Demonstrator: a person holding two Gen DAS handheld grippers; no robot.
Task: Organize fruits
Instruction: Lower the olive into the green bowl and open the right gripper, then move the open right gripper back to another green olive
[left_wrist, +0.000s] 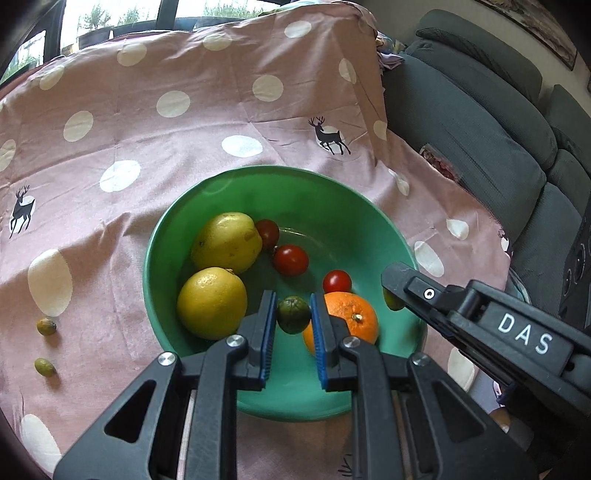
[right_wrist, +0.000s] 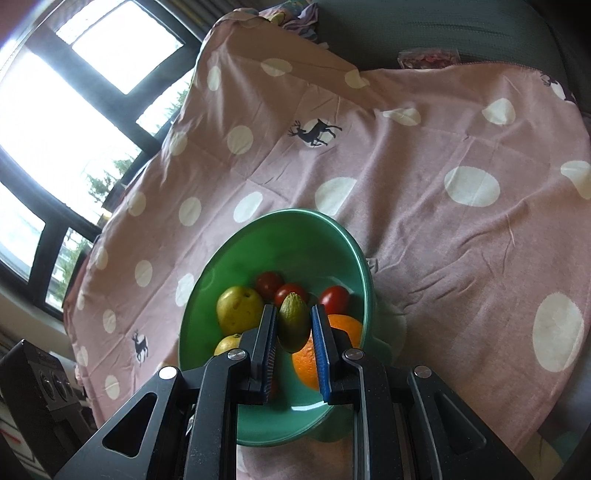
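Fruits fill green bowl (left_wrist: 207, 206) (right gripper (left_wrist: 397, 291) reads "DAS").

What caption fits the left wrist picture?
Left gripper carries a small green fruit over a green bowl of fruit.

You have a green bowl (left_wrist: 221, 192) on the cloth. Inside it lie two big yellow fruits (left_wrist: 226, 242) at the left, three small red tomatoes (left_wrist: 290, 260) in the middle and far part, and an orange (left_wrist: 351, 314) at the near right. One small green fruit (left_wrist: 293, 315) is held above the bowl, a second, longer one (right_wrist: 293, 326) too. Two more small green fruits (left_wrist: 46, 326) lie on the cloth, well left of the bowl.
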